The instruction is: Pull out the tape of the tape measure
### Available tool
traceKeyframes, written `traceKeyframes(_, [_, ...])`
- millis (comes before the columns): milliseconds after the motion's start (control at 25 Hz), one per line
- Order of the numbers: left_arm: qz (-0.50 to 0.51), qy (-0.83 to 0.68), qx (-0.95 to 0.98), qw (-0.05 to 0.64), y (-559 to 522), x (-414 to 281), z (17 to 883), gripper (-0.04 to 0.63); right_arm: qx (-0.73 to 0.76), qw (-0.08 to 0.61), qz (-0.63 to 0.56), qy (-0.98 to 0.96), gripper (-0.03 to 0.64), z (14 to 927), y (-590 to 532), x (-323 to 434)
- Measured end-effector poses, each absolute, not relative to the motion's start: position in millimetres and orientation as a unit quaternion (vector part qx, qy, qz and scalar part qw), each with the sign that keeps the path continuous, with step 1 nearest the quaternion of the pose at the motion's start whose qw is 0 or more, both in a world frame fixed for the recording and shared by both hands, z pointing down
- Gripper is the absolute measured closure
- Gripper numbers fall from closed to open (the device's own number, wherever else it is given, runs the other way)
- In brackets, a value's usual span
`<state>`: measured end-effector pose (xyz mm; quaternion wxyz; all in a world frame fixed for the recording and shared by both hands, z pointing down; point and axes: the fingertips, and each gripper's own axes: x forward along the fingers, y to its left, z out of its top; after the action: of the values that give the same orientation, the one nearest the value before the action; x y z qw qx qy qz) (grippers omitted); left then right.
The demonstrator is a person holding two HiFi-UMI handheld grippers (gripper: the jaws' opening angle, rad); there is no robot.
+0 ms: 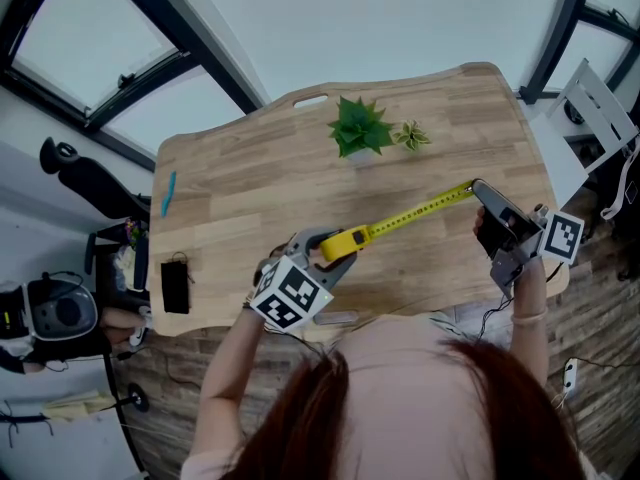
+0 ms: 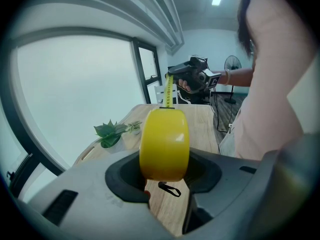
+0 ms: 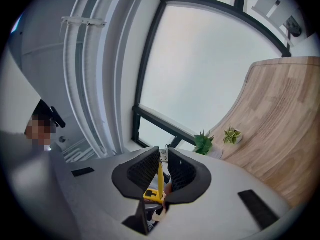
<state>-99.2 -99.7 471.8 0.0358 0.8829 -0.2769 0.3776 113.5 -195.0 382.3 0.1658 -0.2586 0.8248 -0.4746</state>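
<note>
Nearest the head camera is the top of the person's head (image 1: pixel 420 408), and just beyond it the left tongs (image 1: pixel 335 246) are clamped across the yellow tape measure case (image 1: pixel 345 240), their dark pads pressed on its two flat sides over the near edge of the tabletop (image 1: pixel 250 178). The tape (image 1: pixel 420 210) runs out of the case in a straight yellow line to the right tongs (image 1: pixel 480 190), which are nipped together on its far end and hold it in the air. That case looks like hard, smooth, rounded plastic, light but likely to slide in the pads unless gripped across its broad faces, as now. The tape is probably thin springy steel: stiff while cupped, liable to kink or snap back, so the tip is the best place to hold it. A small black strap loop (image 2: pixel 170 189) hangs under the case. A green plant (image 1: pixel 358 128) and a smaller plant (image 1: pixel 412 135) stand beyond the tape, apart from it; a blue pen (image 1: pixel 168 193) and a black object (image 1: pixel 175 286) lie well off to the left. Nothing seems to block a further pull.
</note>
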Motion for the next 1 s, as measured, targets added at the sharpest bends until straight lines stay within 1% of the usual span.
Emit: traceKeyframes(1000, [0.390,-0.273,0.878,0.047,-94.3,-102.8,478.5,0.431,-0.286,0.182,-0.461,0.820,0.566,372.6,-207.5,157.3])
